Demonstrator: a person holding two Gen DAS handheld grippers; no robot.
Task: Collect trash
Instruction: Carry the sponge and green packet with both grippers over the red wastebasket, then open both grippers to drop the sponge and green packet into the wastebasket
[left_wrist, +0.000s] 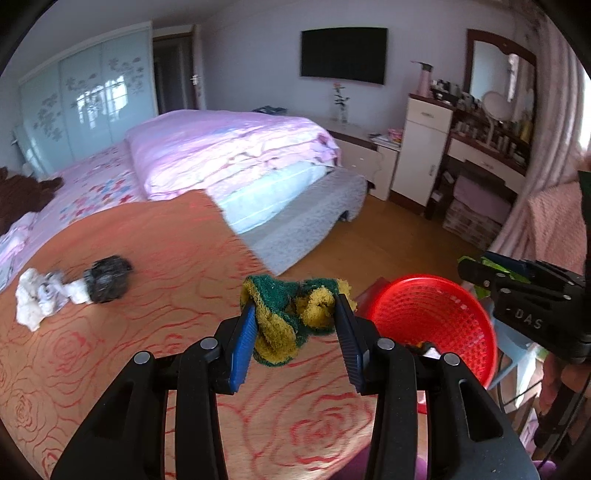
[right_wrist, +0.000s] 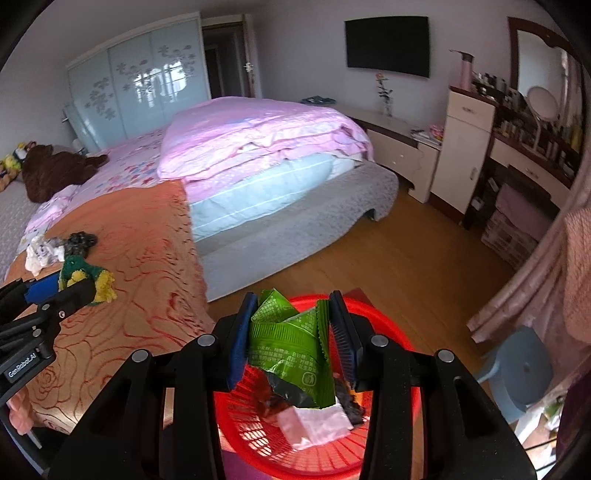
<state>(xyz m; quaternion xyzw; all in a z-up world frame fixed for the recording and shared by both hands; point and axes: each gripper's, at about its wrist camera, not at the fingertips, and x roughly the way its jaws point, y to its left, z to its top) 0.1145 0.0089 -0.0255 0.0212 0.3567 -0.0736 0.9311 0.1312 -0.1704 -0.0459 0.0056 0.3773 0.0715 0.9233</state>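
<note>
My left gripper (left_wrist: 295, 310) is shut on a crumpled green and yellow scouring sponge (left_wrist: 288, 317), held above the orange rose-patterned bedspread (left_wrist: 147, 362) near its right edge. That sponge (right_wrist: 86, 277) and the left gripper (right_wrist: 70, 284) also show at the left of the right wrist view. My right gripper (right_wrist: 293, 314) is shut on a green snack wrapper (right_wrist: 291, 343), held over the red mesh basket (right_wrist: 266, 439), which has pink and dark scraps in it. The same basket (left_wrist: 436, 317) stands beside the bed. A white tissue wad (left_wrist: 37, 299) and a dark crumpled lump (left_wrist: 109, 278) lie on the bedspread.
A folded pink quilt (left_wrist: 229, 151) lies on the bed behind. The wooden floor (right_wrist: 388, 266) runs to a white cabinet (right_wrist: 465, 147) and a cluttered dressing table (right_wrist: 532, 147). A blue stool (right_wrist: 521, 373) stands right of the basket, beside a pink curtain (right_wrist: 535, 280).
</note>
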